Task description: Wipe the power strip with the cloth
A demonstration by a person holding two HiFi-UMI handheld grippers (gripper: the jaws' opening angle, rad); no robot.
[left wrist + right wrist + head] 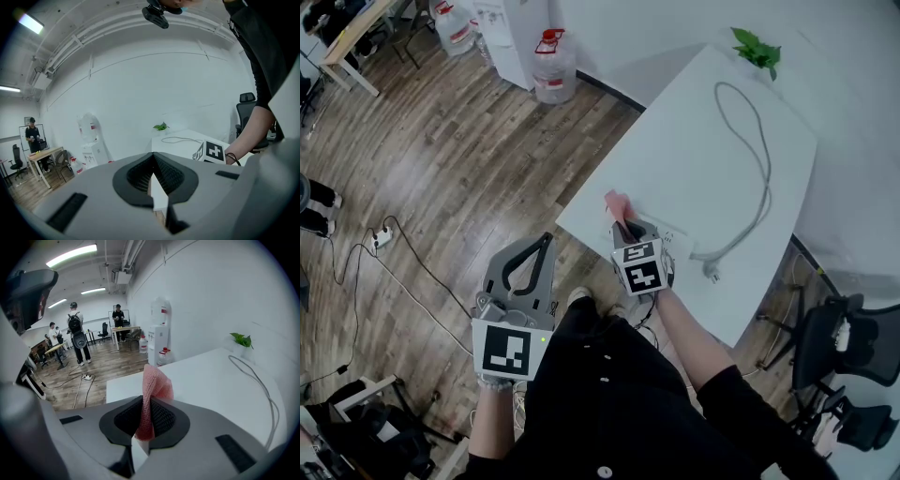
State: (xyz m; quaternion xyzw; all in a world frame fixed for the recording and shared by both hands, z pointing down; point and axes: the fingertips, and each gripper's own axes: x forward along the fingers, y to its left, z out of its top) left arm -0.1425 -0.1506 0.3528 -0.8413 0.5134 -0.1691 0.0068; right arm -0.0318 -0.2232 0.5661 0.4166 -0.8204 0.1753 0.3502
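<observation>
**Right gripper holds a pink cloth over a power strip at the table's near edge**

Seen from above, a white table (pixel 703 159) fills the upper right. A person stands at its near edge with a gripper in each hand.

The right gripper (pixel 623 225) is over the near edge of the table. Its jaws are clamped on a pink cloth (pixel 616 204), which sticks up from the tips in a loose fold. In the right gripper view the cloth (pixel 152 394) is pinched only by a narrow strip.

The power strip (pixel 675 238) lies on the table just beside that gripper, close to the near edge. It is white on white and mostly hidden, so its exact outline is hard to tell. Its grey cable (pixel 761 169) loops across the table toward the far side, where a small plant (pixel 757 49) stands at the far corner.

The left gripper (pixel 547 242) is off the table, over the wooden floor. Its jaws are together with nothing between them.

Wiping has probably not begun.

Risks from here:
- The thin pinch may let the cloth slip out under drag.
- Nothing steadies the strip, so a firm stroke could push it off the near edge.
- With the cloth standing upward, the bare jaws could scrape the strip.
</observation>
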